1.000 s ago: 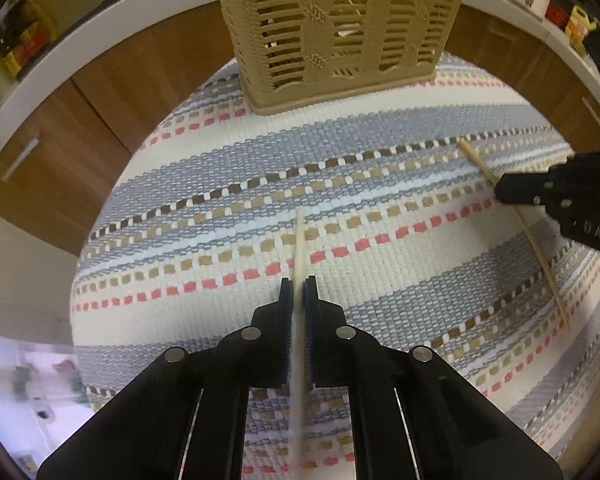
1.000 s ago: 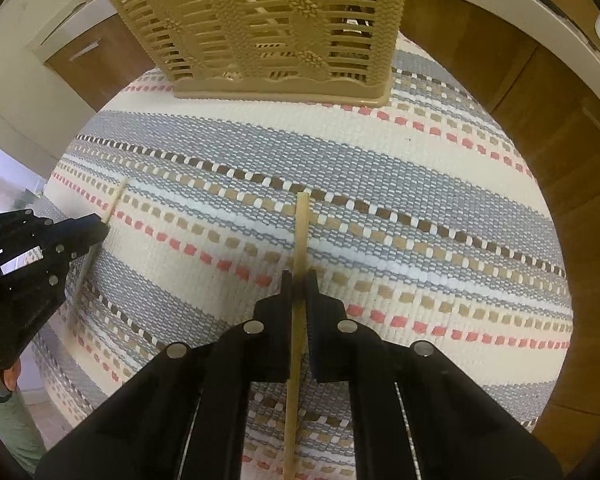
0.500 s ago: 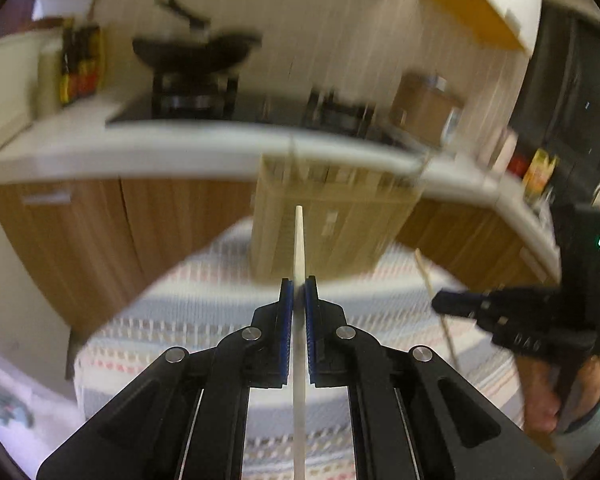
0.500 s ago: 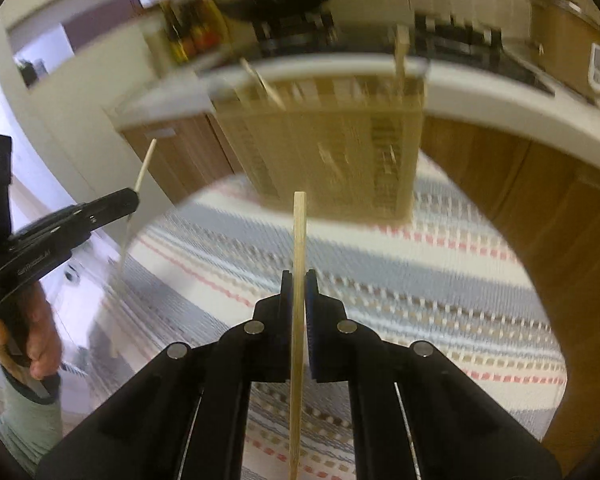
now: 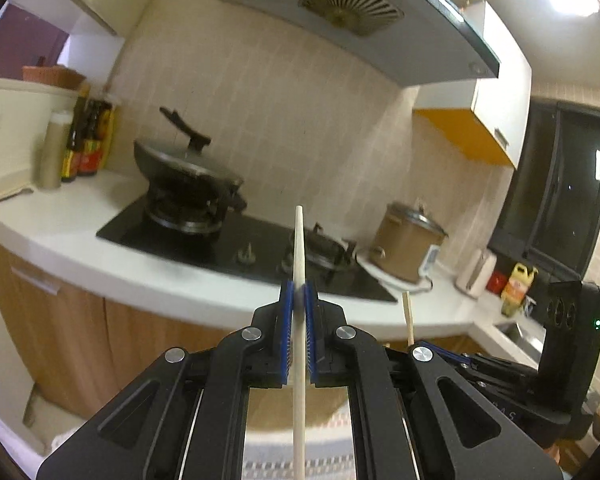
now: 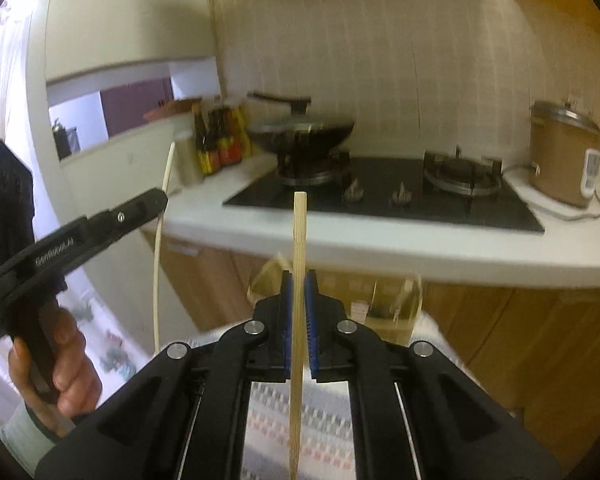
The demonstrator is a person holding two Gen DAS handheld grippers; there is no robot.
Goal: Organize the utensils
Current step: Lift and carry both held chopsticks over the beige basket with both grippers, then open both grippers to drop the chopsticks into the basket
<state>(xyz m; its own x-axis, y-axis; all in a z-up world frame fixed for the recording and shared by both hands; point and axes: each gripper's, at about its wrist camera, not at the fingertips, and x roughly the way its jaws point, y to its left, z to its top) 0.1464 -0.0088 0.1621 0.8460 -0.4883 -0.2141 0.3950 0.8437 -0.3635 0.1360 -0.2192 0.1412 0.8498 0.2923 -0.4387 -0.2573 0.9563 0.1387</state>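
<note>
— What's changed?

— Both sticks are up off the striped cloth now. My left claw is clenched on the pale chopstick, my right claw on the bamboo chopstick, both tipped upright.

— And the basket?

— The tan basket sits just beyond my right claw, below the stove. I reckon dropping them in comes next.

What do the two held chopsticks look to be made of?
The left gripper holds a pale chopstick: smooth, cream-white, no visible grain, so possibly plastic or pale wood. The right gripper holds a tan chopstick: matte, yellowish, squared tip, likely bamboo or wood.
</note>
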